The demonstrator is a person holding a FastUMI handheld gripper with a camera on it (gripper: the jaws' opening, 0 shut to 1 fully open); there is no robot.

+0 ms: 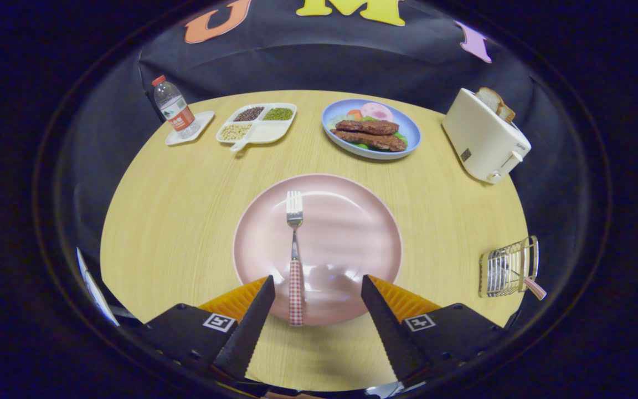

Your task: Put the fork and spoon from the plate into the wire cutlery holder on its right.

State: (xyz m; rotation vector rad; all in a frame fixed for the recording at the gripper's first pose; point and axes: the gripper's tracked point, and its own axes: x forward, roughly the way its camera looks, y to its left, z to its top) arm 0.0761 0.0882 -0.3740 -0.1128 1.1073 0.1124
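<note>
A pink plate (352, 221) lies on the round wooden table just ahead of my fingers. On it rests a fork (294, 249) with a red checked handle, tines pointing away, its handle end reaching over the plate's near rim between my fingers, closer to the left one. My gripper (317, 284) is open, fingers spread wide above the plate's near edge, nothing held. The wire cutlery holder (507, 267) stands to the right of the plate near the table's edge. A checked handle (535, 288) sticks out of it.
Beyond the pink plate sits a blue plate (413, 130) with food. A white toaster (482, 138) with bread stands at the far right. A divided tray of beans (258, 123) and a water bottle (174, 108) on a small dish are at the far left.
</note>
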